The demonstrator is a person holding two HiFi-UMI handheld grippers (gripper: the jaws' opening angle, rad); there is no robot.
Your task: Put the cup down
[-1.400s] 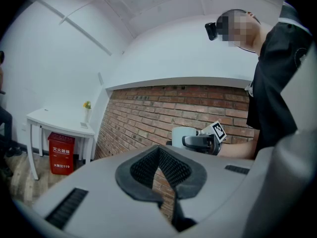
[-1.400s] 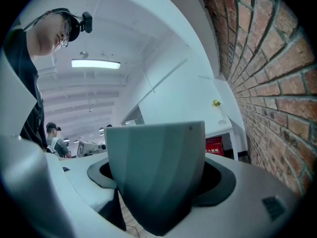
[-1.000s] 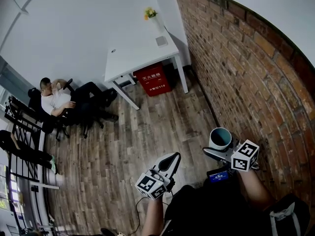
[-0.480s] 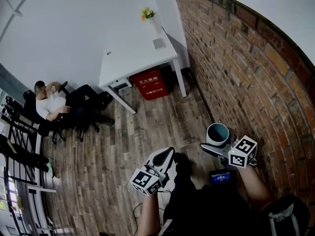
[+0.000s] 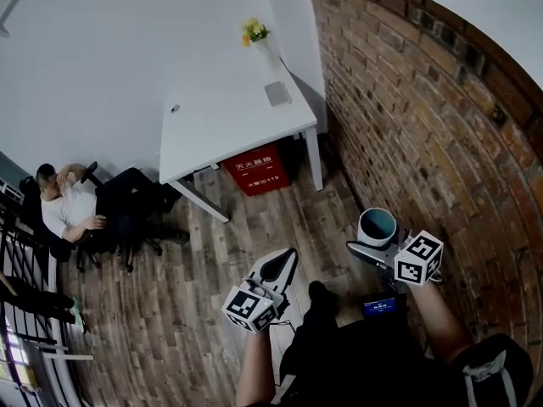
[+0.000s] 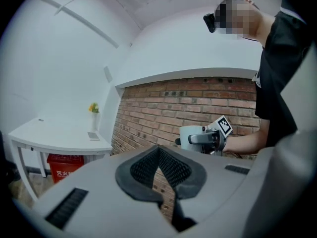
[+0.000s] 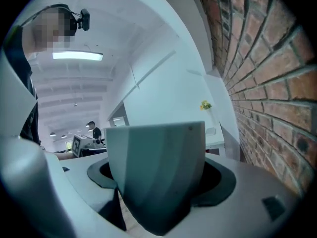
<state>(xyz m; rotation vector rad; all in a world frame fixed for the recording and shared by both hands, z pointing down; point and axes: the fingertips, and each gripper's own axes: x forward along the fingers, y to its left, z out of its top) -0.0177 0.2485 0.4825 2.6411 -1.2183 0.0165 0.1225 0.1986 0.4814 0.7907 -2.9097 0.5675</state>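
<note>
The right tongs (image 5: 371,246) are clamped on the cup (image 5: 377,226), which is held upright in the air above the wooden plank floor (image 5: 212,261), close to the brick wall (image 5: 407,125). The left tongs (image 5: 282,267) are pressed together with nothing between them. Well apart, a white counter (image 5: 221,117) is set against the white wall, with yellow flowers (image 5: 254,30) carried on it and a red box (image 5: 257,170) beneath.

Pale grey moulded shell on left claw (image 5: 278,265), dark ribbed pads (image 6: 146,168), slotted vents (image 6: 67,208). Same grey on right claw (image 5: 371,246), small blue-lit screen (image 5: 378,306) at its rear. Each carries a white marker cube (image 5: 249,309) with black squares. Wearer in black short-sleeved top (image 5: 365,354).
</note>
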